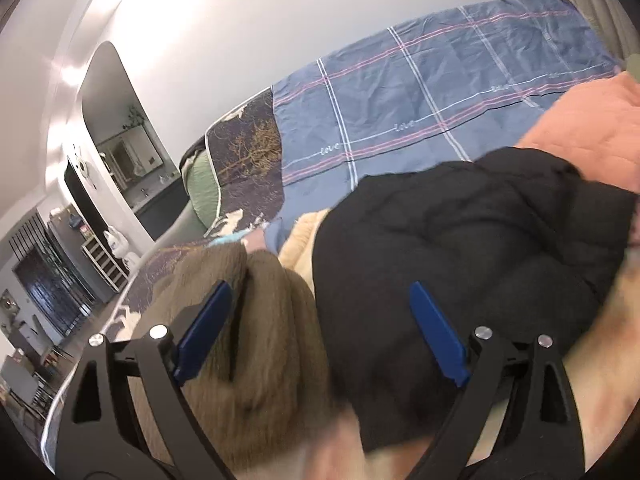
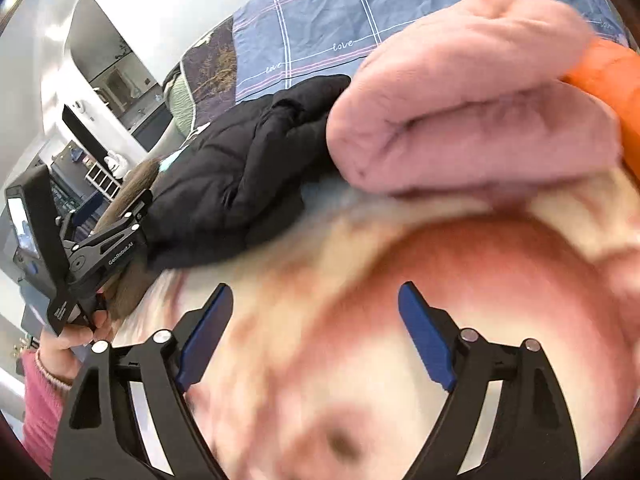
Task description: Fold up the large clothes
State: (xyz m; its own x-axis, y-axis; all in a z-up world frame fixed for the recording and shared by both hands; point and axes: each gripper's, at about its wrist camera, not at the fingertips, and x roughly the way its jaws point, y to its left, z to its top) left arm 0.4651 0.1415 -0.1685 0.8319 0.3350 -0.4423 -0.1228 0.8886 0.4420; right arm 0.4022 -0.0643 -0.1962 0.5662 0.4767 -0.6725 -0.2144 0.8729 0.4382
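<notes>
**Clothes heaped on the bed**

A black puffer jacket lies crumpled in the middle of the pile. A brown fuzzy garment bunches just beside it, touching its edge. A pink fleece sits folded over in thick rolls beside the jacket. An orange quilted piece lies behind them. A blurred cream-and-red fabric spreads nearest.

My right gripper, fingers spread, over blurred cream-and-red fabric (pink garment and black jacket beyond).
</notes>
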